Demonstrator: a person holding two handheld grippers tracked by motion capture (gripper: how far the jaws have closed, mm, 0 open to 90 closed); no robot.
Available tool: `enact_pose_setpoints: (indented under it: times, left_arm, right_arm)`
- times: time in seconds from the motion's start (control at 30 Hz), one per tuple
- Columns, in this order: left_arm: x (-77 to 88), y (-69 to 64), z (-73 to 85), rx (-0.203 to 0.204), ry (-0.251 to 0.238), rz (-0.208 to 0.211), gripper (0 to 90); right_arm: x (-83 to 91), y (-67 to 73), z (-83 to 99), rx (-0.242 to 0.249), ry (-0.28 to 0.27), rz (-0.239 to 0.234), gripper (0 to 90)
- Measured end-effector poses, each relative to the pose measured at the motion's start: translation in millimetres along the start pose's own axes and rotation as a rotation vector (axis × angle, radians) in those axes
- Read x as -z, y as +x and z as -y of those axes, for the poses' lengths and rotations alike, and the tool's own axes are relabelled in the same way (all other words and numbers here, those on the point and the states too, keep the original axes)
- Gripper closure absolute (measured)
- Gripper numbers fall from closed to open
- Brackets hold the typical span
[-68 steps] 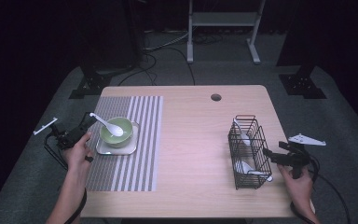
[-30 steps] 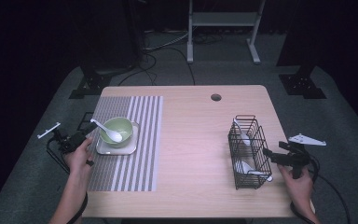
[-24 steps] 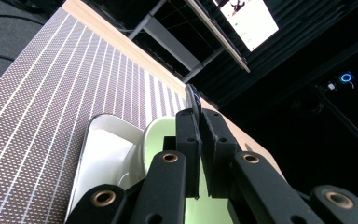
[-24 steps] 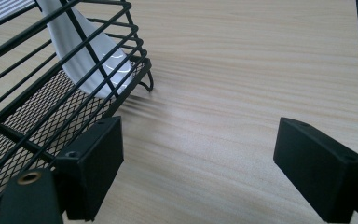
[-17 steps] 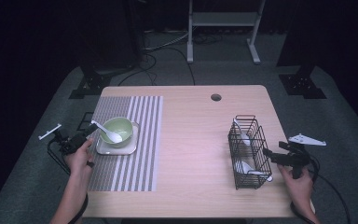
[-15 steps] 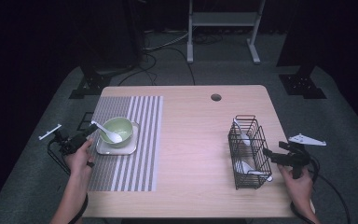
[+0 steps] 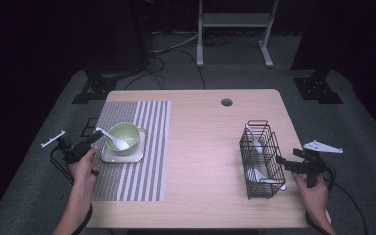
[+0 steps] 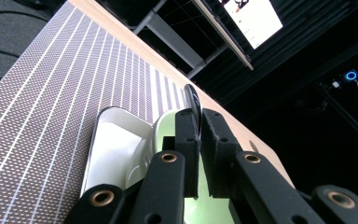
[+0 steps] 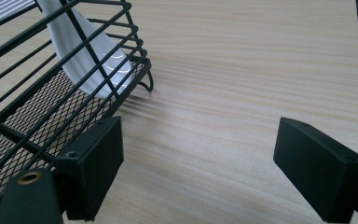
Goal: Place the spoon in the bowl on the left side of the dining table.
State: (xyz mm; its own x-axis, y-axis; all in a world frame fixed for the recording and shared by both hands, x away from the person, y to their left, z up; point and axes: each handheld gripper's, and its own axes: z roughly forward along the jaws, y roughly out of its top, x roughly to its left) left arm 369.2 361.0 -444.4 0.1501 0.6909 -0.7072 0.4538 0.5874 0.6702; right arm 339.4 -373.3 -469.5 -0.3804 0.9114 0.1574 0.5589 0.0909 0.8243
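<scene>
A white spoon (image 7: 116,141) lies in a green bowl (image 7: 129,132) on a white square plate (image 7: 108,155). Its handle points toward my left gripper (image 7: 95,138) at the mat's left edge. In the left gripper view the jaws of that gripper (image 8: 199,121) stand almost together, and the thin spoon handle (image 8: 192,95) sticks up between the pads. They have just been opening by a hair, the handle still between them. My right gripper (image 7: 283,161) is open beside a black wire basket (image 7: 262,161). In its own view this gripper (image 9: 198,158) has only bare wood between the jaws.
A striped placemat (image 7: 142,147) covers the left part of the wooden table (image 7: 205,147). The basket holds white spoons (image 7: 253,141), one showing through the wires (image 9: 88,60). A cable hole (image 7: 226,102) lies near the far edge. Cables trail off both sides.
Since the earliest frame the spoon handle has come down and toward the left gripper, and the left hand has drawn back a little. Over the last second nothing visibly moves.
</scene>
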Motion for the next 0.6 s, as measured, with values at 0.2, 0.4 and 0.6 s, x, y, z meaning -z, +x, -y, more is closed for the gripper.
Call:
enact_pose_setpoints:
  times: [0.2, 0.4, 0.6]
  left_arm:
    - [-0.2, 1.4, 1.4, -0.004, 0.010, -0.014, 82.9]
    - [0.4, 3.5, 1.0, -0.003, 0.010, -0.026, 82.5]
    - [0.7, 4.7, 1.2, -0.009, 0.015, -0.032, 82.3]
  right_arm:
    - [0.2, -0.1, 0.0, -0.002, -0.001, -0.001, 14.8]
    - [0.1, -0.5, 0.0, -0.004, -0.002, -0.003, 14.8]
    - [0.7, -0.5, 0.0, -0.005, -0.004, -0.006, 14.8]
